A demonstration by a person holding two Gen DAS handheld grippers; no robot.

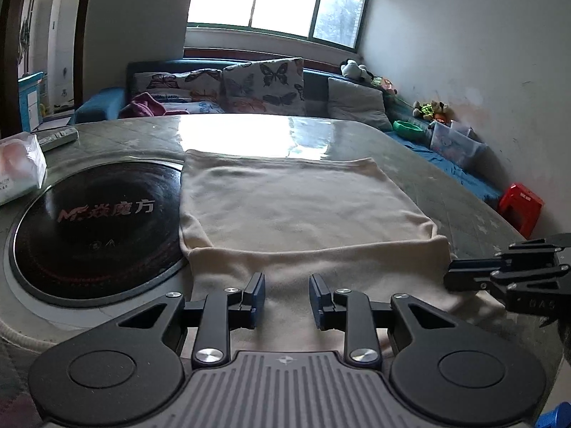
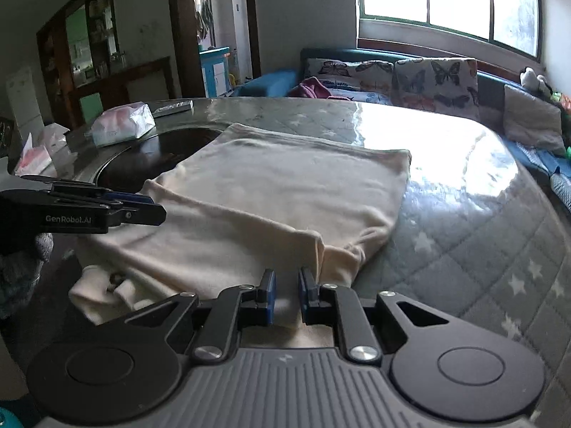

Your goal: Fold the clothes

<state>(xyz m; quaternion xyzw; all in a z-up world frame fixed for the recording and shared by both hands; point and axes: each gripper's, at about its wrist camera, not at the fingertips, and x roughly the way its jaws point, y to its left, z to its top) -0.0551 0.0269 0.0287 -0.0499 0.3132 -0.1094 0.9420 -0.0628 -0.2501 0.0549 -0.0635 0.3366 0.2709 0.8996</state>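
A cream garment (image 1: 303,207) lies folded flat on the round quilted table (image 1: 446,178), its left side overlapping the black cooktop (image 1: 96,228). My left gripper (image 1: 287,281) hovers open over the garment's near edge, with cloth showing under the gap and none pinched. In the right wrist view it (image 2: 157,207) comes in from the left above the cloth. My right gripper (image 2: 287,278) is at the near right corner of the garment (image 2: 278,185), nearly closed with a fold of cloth between its pads. From the left wrist view it (image 1: 451,278) sits at the garment's right edge.
A tissue pack (image 2: 123,125) and a remote (image 2: 173,107) lie beyond the cooktop (image 2: 142,164) on the far left of the table (image 2: 464,221). A sofa with butterfly cushions (image 1: 264,85) runs behind. A red stool (image 1: 521,207) stands at the right.
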